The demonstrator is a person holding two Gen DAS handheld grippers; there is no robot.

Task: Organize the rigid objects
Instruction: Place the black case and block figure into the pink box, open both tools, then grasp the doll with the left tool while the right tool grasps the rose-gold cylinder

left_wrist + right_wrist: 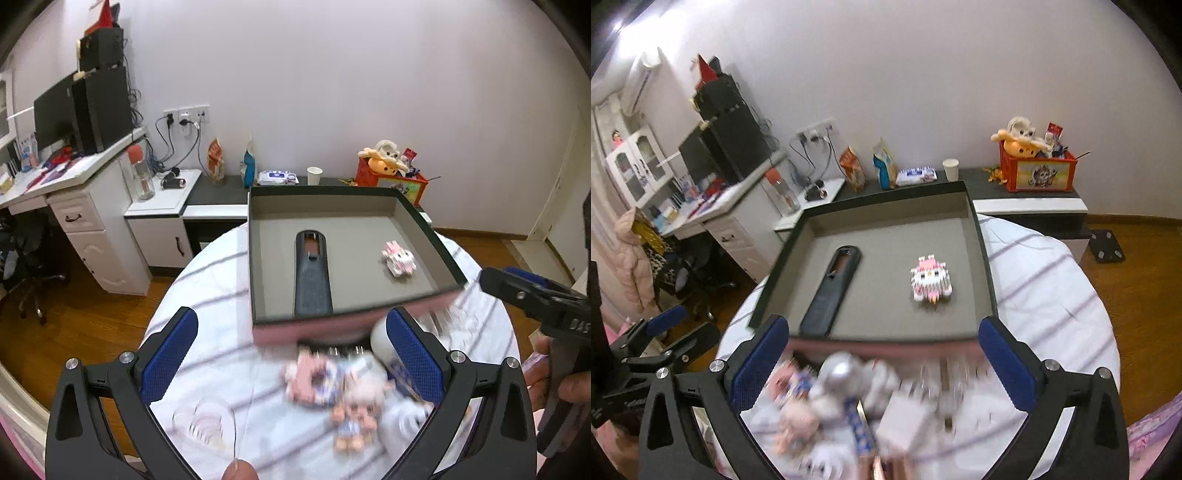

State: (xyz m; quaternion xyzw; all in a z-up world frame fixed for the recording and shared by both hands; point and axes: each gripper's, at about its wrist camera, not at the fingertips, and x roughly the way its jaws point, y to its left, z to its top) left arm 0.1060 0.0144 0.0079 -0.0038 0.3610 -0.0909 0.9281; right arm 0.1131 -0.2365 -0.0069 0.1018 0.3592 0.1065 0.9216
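A dark box (424, 225) with a grey inside sits on the striped white table; it also shows in the right wrist view (984, 266). In it lie a dark long remote-like piece (312, 275) (831, 288) and a pink-and-white brick cat figure (398, 258) (931, 281). In front of the box lies a blurred heap: a small doll (354, 413), a pink toy (310, 376), a white round object (382, 336), a silver ball (840, 369) and a white block (905, 421). My left gripper (291, 354) is open above the heap. My right gripper (882, 365) is open above it too.
The right gripper (535, 295) shows at the right edge of the left wrist view; the left gripper (661, 332) shows at the left edge of the right wrist view. Behind the table stand a white desk (92, 206), a low dark shelf (221, 192) with snack bags, a paper cup (314, 175), and a red toy crate (1041, 170).
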